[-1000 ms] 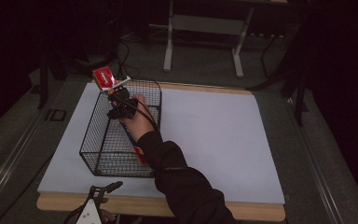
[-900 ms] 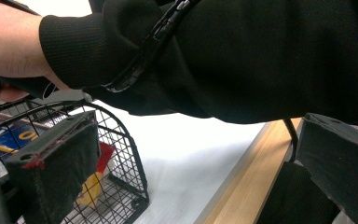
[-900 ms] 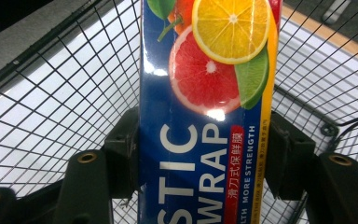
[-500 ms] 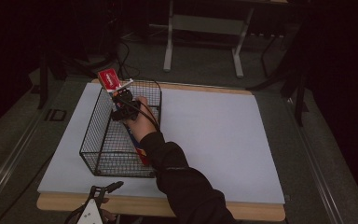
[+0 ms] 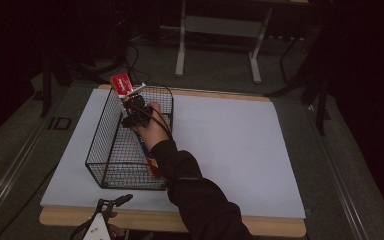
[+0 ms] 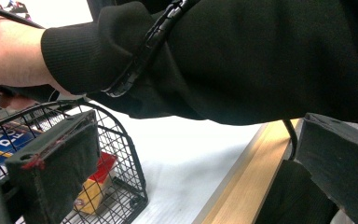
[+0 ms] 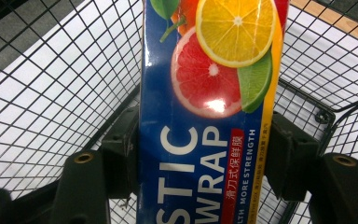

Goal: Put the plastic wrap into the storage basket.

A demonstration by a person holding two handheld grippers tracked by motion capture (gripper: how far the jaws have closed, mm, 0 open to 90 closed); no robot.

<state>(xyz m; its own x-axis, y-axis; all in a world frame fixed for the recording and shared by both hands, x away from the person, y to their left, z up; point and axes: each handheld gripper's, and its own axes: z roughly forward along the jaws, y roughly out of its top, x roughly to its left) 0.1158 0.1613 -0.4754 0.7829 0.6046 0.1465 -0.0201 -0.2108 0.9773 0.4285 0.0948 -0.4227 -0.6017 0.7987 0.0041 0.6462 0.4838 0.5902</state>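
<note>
A long blue plastic wrap box [image 7: 205, 116] with citrus pictures lies along my right gripper [image 7: 203, 149], whose pads press its two long sides; the jaws have just been opening a little with the box still between them. From above, the box's red end [image 5: 122, 84] sticks up past the far left corner of the black wire basket [image 5: 96, 150], with the right gripper [image 5: 132, 104] over the basket's far end. My left gripper [image 5: 114, 202] rests at the table's front edge, its pads [image 6: 56, 168] wide apart and nothing between them.
Inside the basket [image 6: 121, 135] lie a blue foil box [image 6: 0, 135] and a red and yellow pack [image 6: 95, 184]. The basket stands on a white sheet [image 5: 230, 135] over a wooden-edged table [image 6: 247, 182]. A black-sleeved forearm [image 5: 190, 185] crosses the basket's near right corner.
The box's red end has drifted slightly to the right, nearer the basket's far rim. The left gripper has stayed where it was.
</note>
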